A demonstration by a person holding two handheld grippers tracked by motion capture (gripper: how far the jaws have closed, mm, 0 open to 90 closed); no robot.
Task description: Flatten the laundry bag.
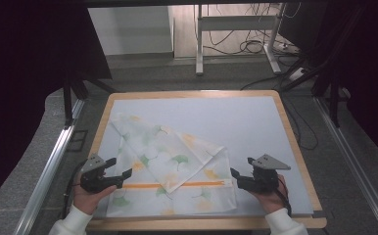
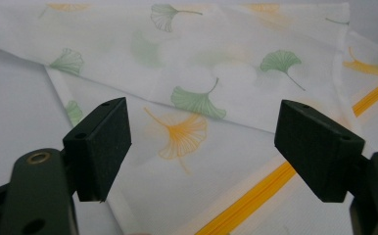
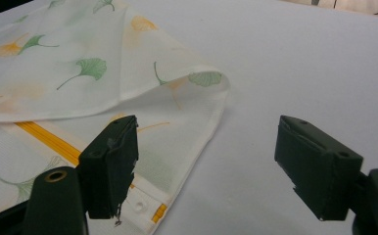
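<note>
Cloth (image 1: pixel 170 164), white with green and orange ginkgo leaves and an orange stripe, lying partly folded on the near half of the tabletop (image 1: pixel 255 122), its upper layer turned diagonally over the lower. Left claw (image 1: pixel 121 176) and right claw (image 1: pixel 236 177) flank its opposite edges, jaws apart and empty, apparently positioned to grasp both sides together.

A cloth (image 1: pixel 172 166) lay on the near left part of a table (image 1: pixel 255 122), partly folded, its upper layer lying slantwise over the lower from the far left corner toward the near middle. The left gripper (image 1: pixel 121 177) sat at the cloth's near left edge, jaws apart above the cloth (image 2: pixel 197 98). The right gripper (image 1: pixel 233 175) sat just beside the cloth's right edge, one jaw over the cloth's (image 3: pixel 104 83) corner, the other over bare table (image 3: pixel 299 58). Behind the table stood a metal frame (image 1: pixel 236 29) among cables (image 1: pixel 255 44) on the floor.
</note>
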